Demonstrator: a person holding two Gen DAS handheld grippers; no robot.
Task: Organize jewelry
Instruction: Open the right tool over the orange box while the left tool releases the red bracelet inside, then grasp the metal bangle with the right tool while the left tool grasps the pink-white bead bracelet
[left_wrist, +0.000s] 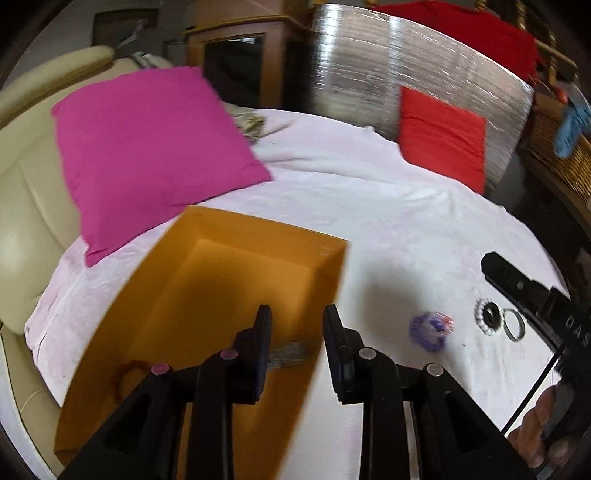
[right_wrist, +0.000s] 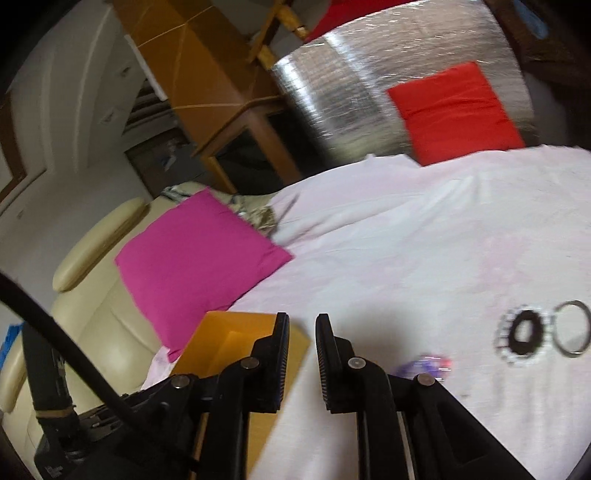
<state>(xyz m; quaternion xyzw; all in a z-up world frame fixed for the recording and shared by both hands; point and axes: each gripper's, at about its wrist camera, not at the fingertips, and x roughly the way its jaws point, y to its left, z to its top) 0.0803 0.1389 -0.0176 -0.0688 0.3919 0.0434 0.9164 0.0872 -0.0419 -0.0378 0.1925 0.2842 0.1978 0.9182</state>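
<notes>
An open orange box (left_wrist: 207, 295) lies on the pale pink sheet. A silvery bracelet (left_wrist: 291, 355) and a reddish bead bracelet (left_wrist: 127, 373) lie inside it. My left gripper (left_wrist: 297, 314) is open above the box's right side, nothing between its fingers. On the sheet to the right lie a purple bead bracelet (left_wrist: 430, 329), a black and white beaded ring-shaped piece (left_wrist: 488, 316) and a metal ring (left_wrist: 514, 324). My right gripper (right_wrist: 302, 321) is open and empty above the sheet by the box (right_wrist: 236, 332). The purple bracelet (right_wrist: 424, 363), the beaded piece (right_wrist: 522, 332) and the metal ring (right_wrist: 571, 330) lie to its right.
A magenta cushion (left_wrist: 147, 155) leans at the bed's far left by a cream chair (left_wrist: 26, 206). A red cushion (left_wrist: 443, 136) rests against a silver foil panel (left_wrist: 388, 74) at the back. A wicker basket (left_wrist: 561, 147) stands far right.
</notes>
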